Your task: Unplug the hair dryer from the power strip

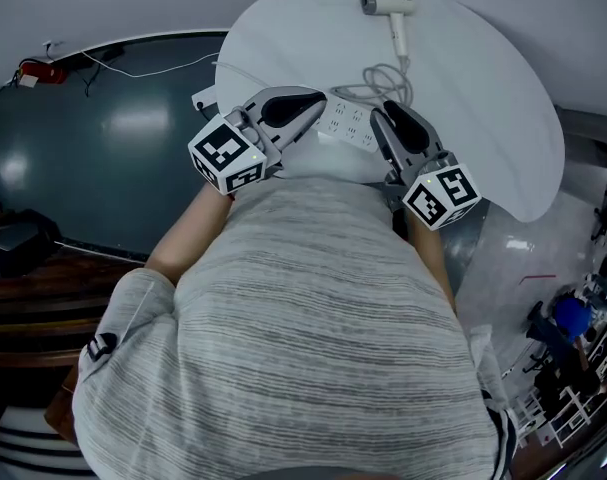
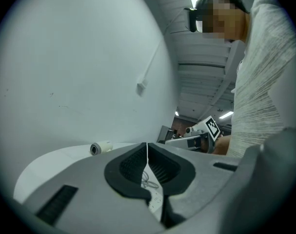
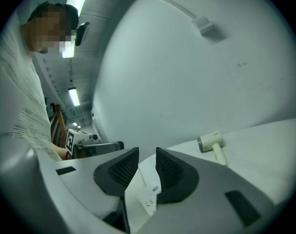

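A white hair dryer (image 1: 387, 4) lies at the far side of the round white table (image 1: 493, 98); its grey cord (image 1: 385, 80) coils back toward a white power strip (image 1: 345, 123) near me. My left gripper (image 1: 317, 104) hovers over the strip's left end, shut with nothing in it. My right gripper (image 1: 381, 119) hangs over the strip's right end, open and empty. In the left gripper view the left gripper (image 2: 147, 148) shows closed jaws above the strip (image 2: 155, 200), with the dryer (image 2: 100, 147) beyond. In the right gripper view the right gripper (image 3: 147, 153) stands parted over the strip (image 3: 147, 199), the dryer (image 3: 211, 144) to its right.
A dark round table (image 1: 103, 158) adjoins on the left, carrying a thin white cable (image 1: 153, 68) and a red object (image 1: 38, 70). A black object (image 1: 18, 238) sits at the left edge. Clutter (image 1: 573, 328) stands on the floor at the right. A white wall runs behind the table.
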